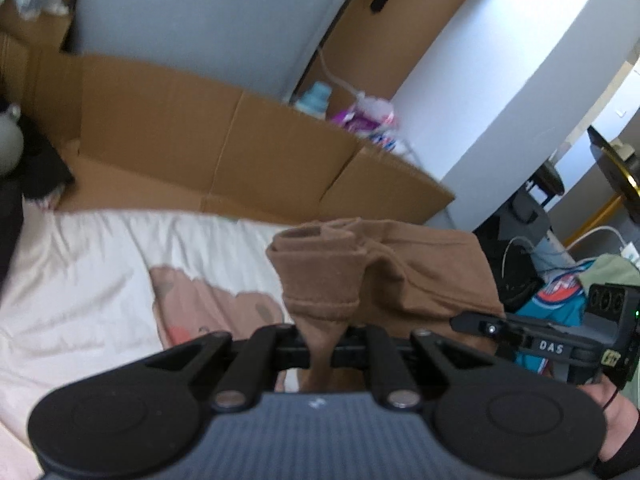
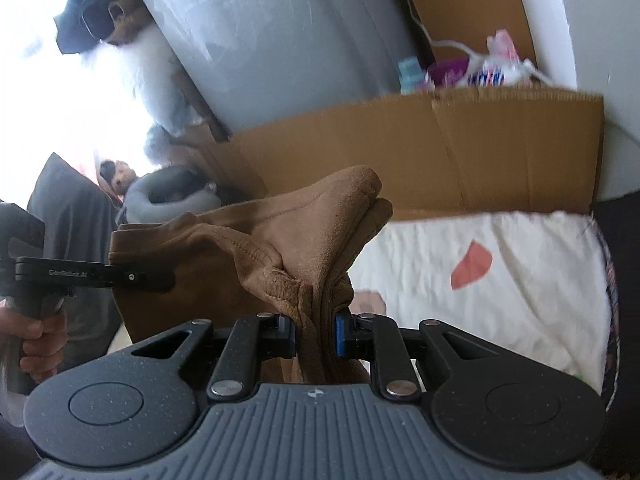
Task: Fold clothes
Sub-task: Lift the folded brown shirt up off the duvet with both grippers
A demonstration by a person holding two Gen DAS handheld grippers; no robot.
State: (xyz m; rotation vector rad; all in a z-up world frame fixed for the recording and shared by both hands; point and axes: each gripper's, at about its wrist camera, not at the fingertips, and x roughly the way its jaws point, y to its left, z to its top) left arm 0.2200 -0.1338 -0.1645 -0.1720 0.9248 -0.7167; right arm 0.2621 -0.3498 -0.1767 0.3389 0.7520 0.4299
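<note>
We hold a brown garment [image 1: 384,264] up off the bed [image 1: 80,280] with both tools. Our left tool [image 1: 322,340] has its jaws pinched tight on a hemmed edge of the cloth — the fabric bunches into a narrow neck between the fingers and fans out wider just beyond them. Our right tool [image 2: 316,330] is likewise clamped on a thick gathered fold of the same garment [image 2: 280,240], with its blue-padded fingers [image 2: 342,330] pressed against both sides of the cloth.

In the left wrist view the right tool [image 1: 476,325] shows at the right, beside the garment; in the right wrist view the left tool [image 2: 132,278] reaches in from the left, touching the brown cloth, with the hand [image 2: 40,340] that grips its handle at the near left edge.

The garment hangs between the two tools, above a cream bedsheet [image 2: 500,280] printed with pink and red shapes. Beyond the bed, on the far side, stands a flattened cardboard panel [image 1: 240,136] — behind it a grey surface [image 1: 200,12] rises. At the far right of the left wrist view lies a teal and orange garment [image 1: 556,300].
</note>
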